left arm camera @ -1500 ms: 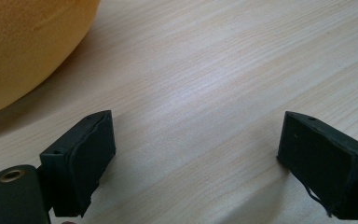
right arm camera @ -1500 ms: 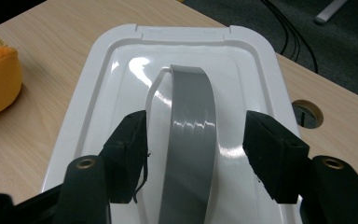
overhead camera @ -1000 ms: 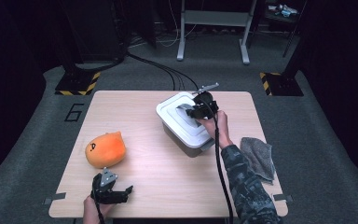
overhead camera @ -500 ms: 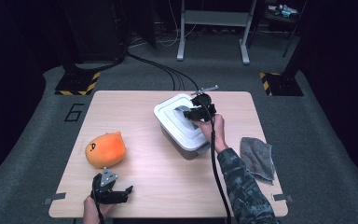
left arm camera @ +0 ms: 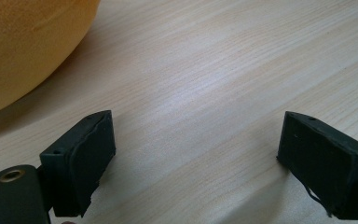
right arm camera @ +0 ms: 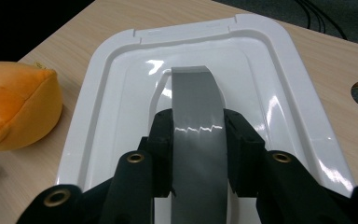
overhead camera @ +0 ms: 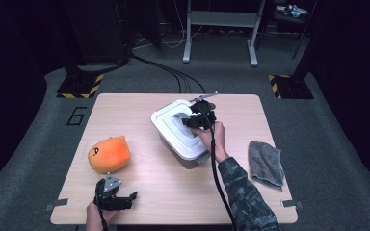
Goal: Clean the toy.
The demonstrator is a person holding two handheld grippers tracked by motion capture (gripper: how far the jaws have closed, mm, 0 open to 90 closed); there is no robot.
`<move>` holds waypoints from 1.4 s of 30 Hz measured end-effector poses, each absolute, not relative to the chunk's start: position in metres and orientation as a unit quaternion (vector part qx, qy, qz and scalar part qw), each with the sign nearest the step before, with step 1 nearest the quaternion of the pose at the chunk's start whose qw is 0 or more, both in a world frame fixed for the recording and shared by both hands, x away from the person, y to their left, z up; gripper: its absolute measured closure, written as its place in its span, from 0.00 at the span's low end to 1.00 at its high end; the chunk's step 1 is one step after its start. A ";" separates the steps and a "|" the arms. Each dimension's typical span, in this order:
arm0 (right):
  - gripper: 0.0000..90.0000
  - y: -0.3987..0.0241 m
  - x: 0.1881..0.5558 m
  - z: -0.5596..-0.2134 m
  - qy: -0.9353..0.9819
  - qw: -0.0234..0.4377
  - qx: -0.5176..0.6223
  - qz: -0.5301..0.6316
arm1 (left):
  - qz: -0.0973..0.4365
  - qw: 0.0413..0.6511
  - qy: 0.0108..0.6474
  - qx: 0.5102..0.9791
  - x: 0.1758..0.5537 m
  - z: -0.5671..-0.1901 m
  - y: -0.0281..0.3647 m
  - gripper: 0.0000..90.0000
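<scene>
Dark floor and cables ring your wooden table. On it sits the box, its white lid seated on top; the grey handle runs straight between your right gripper's fingers, which are clenched on it from both sides. Keep that squeeze even and lift straight, so the lid comes off level. Beyond the fingers to their left lies the orange plush. Your left gripper rests spread wide on bare wood, grasping nothing.
</scene>
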State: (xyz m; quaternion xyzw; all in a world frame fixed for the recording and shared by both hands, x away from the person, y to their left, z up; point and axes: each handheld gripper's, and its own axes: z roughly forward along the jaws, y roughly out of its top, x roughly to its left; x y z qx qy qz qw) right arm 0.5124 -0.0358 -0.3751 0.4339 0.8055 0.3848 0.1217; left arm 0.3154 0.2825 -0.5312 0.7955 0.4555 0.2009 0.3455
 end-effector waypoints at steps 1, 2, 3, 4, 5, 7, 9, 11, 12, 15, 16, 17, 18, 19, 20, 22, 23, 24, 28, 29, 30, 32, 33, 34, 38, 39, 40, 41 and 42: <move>0.74 -0.035 0.512 -0.375 0.807 0.121 0.432 0.385 | 0.201 0.346 0.455 0.795 0.315 -0.531 0.283 0.12; 0.74 -0.033 0.511 -0.375 0.807 0.120 0.432 0.385 | 0.201 0.345 0.456 0.796 0.315 -0.531 0.283 0.12; 0.74 -0.031 0.510 -0.375 0.805 0.119 0.436 0.386 | 0.201 0.346 0.455 0.796 0.315 -0.531 0.283 0.12; 0.74 -0.029 0.509 -0.375 0.806 0.117 0.433 0.386 | 0.201 0.345 0.456 0.796 0.315 -0.531 0.283 0.12; 0.74 -0.027 0.508 -0.376 0.806 0.117 0.430 0.389 | 0.201 0.346 0.455 0.796 0.315 -0.531 0.283 0.12; 0.74 -0.024 0.506 -0.376 0.805 0.112 0.434 0.389 | 0.201 0.346 0.455 0.795 0.315 -0.531 0.283 0.12; 0.74 -0.021 0.505 -0.376 0.808 0.112 0.426 0.391 | 0.201 0.346 0.455 0.796 0.315 -0.531 0.283 0.12; 0.74 -0.018 0.504 -0.377 0.811 0.113 0.419 0.392 | 0.201 0.346 0.456 0.795 0.315 -0.531 0.283 0.12; 0.74 -0.017 0.503 -0.377 0.811 0.111 0.419 0.393 | 0.201 0.346 0.455 0.796 0.315 -0.531 0.283 0.12; 0.74 -0.012 0.500 -0.377 0.812 0.106 0.418 0.393 | 0.201 0.346 0.455 0.795 0.315 -0.531 0.283 0.12; 0.74 -0.011 0.499 -0.377 0.811 0.103 0.419 0.396 | 0.201 0.346 0.455 0.796 0.315 -0.531 0.283 0.12; 0.74 -0.009 0.498 -0.377 0.812 0.105 0.416 0.397 | 0.201 0.346 0.455 0.795 0.315 -0.531 0.283 0.12; 0.74 -0.008 0.498 -0.377 0.812 0.099 0.415 0.398 | 0.201 0.346 0.455 0.795 0.315 -0.531 0.282 0.12; 0.74 -0.007 0.497 -0.378 0.811 0.099 0.416 0.400 | 0.201 0.346 0.455 0.795 0.315 -0.531 0.282 0.12; 0.74 -0.006 0.496 -0.378 0.811 0.096 0.414 0.401 | 0.199 0.346 0.456 0.795 0.315 -0.531 0.282 0.12; 0.74 -0.003 0.495 -0.378 0.810 0.095 0.416 0.404 | 0.200 0.346 0.456 0.796 0.315 -0.531 0.282 0.12; 0.74 -0.002 0.494 -0.379 0.808 0.090 0.418 0.406 | 0.200 0.346 0.456 0.795 0.315 -0.531 0.282 0.12; 0.73 -0.001 0.494 -0.379 0.809 0.090 0.417 0.405 | 0.200 0.346 0.456 0.795 0.315 -0.531 0.282 0.12; 0.73 0.002 0.493 -0.381 0.808 0.087 0.411 0.414 | 0.200 0.345 0.456 0.796 0.315 -0.531 0.282 0.12; 0.73 0.004 0.491 -0.381 0.806 0.086 0.413 0.414 | 0.200 0.345 0.456 0.796 0.315 -0.531 0.282 0.12; 0.73 0.005 0.491 -0.381 0.807 0.085 0.413 0.414 | 0.200 0.346 0.456 0.796 0.315 -0.531 0.282 0.12; 0.73 0.007 0.491 -0.381 0.809 0.086 0.409 0.413 | 0.200 0.346 0.456 0.795 0.315 -0.531 0.282 0.12; 0.73 0.008 0.490 -0.381 0.809 0.090 0.410 0.412 | 0.200 0.346 0.456 0.795 0.315 -0.531 0.282 0.12; 0.73 0.009 0.489 -0.381 0.809 0.092 0.411 0.409 | 0.200 0.346 0.456 0.795 0.315 -0.531 0.282 0.12; 0.73 0.008 0.490 -0.381 0.812 0.094 0.404 0.411 | 0.200 0.346 0.456 0.795 0.315 -0.531 0.282 0.12; 0.73 0.008 0.490 -0.381 0.812 0.095 0.404 0.410 | 0.200 0.346 0.456 0.795 0.315 -0.531 0.282 0.12; 0.73 0.008 0.490 -0.381 0.813 0.096 0.402 0.410 | 0.200 0.346 0.456 0.795 0.315 -0.531 0.282 0.12; 0.73 0.009 0.490 -0.381 0.813 0.097 0.402 0.410 | 0.200 0.346 0.456 0.795 0.315 -0.531 0.282 0.12; 0.73 0.009 0.490 -0.381 0.813 0.097 0.402 0.410 | 0.200 0.346 0.456 0.795 0.315 -0.531 0.282 0.12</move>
